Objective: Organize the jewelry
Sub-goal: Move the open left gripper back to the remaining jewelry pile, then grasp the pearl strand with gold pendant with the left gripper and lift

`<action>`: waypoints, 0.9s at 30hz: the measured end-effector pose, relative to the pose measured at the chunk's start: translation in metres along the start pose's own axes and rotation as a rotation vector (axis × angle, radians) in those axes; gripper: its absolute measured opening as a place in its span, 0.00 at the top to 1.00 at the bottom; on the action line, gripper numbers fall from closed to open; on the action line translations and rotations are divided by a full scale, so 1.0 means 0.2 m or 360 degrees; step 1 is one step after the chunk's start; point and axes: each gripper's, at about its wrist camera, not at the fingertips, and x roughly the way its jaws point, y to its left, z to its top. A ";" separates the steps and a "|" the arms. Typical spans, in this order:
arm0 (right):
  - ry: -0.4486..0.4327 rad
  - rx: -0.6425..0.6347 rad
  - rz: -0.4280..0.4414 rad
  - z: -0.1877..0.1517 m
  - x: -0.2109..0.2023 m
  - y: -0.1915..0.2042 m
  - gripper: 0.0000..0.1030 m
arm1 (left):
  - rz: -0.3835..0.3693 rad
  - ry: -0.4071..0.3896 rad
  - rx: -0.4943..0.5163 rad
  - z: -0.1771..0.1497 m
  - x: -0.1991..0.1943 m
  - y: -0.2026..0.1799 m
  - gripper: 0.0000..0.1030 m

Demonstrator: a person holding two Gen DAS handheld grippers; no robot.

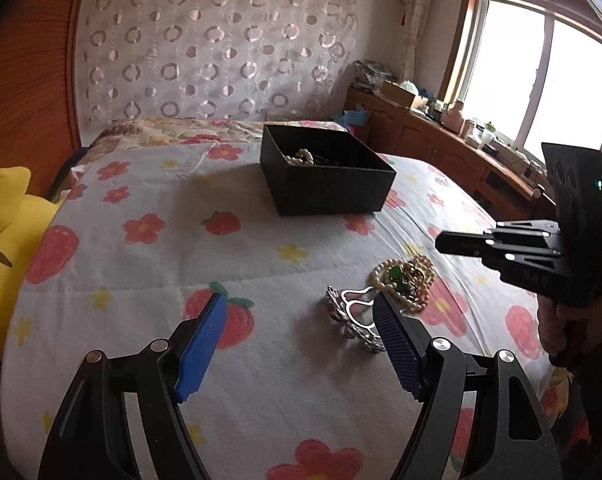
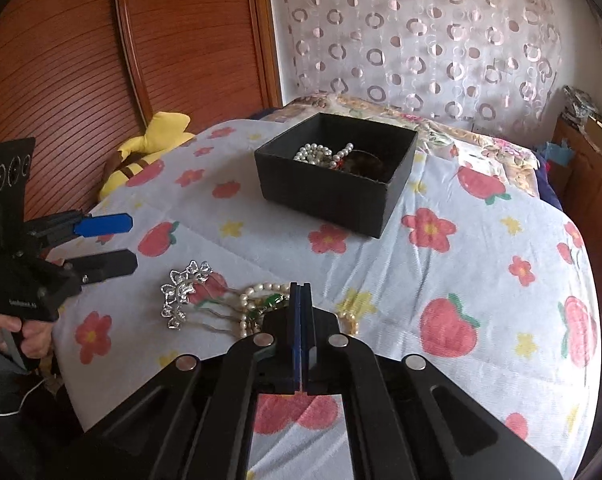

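Note:
A black open box [image 1: 333, 184] [image 2: 337, 188] stands on the flowered bedspread and holds a pearl necklace [image 2: 321, 154] and darker pieces. Nearer, a silver hair comb [image 1: 353, 316] [image 2: 185, 292] lies beside a heap of pearl strands with green beads [image 1: 405, 280] [image 2: 261, 304]. My left gripper [image 1: 301, 320] [image 2: 129, 240] is open and empty, low over the bedspread, with the comb by its right finger. My right gripper [image 2: 301, 292] [image 1: 445, 240] is shut with nothing visible between the pads, hovering just above the pearl heap.
A yellow striped plush toy [image 1: 5, 232] [image 2: 153, 148] lies at the bed's left edge by the wooden headboard [image 2: 81, 80]. A cluttered wooden sideboard [image 1: 441, 136] runs under the window on the right. A curtain with circles [image 1: 213, 40] hangs behind the bed.

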 end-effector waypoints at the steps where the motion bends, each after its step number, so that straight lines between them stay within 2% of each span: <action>1: 0.0001 -0.0001 0.0003 0.00 0.00 0.00 0.99 | -0.0002 0.0004 0.0002 0.00 0.00 -0.01 0.30; 15: 0.0146 0.0007 0.0010 -0.06 0.13 0.01 0.97 | -0.0009 0.0013 -0.0007 -0.03 0.00 -0.01 0.30; 22: 0.0165 -0.0025 0.0039 -0.06 0.14 0.03 1.00 | -0.0009 0.0014 -0.0008 -0.03 0.01 -0.01 0.30; 27: 0.0118 -0.0047 0.0011 -0.06 0.09 0.03 1.00 | -0.0012 0.0013 -0.0007 -0.03 0.00 -0.01 0.30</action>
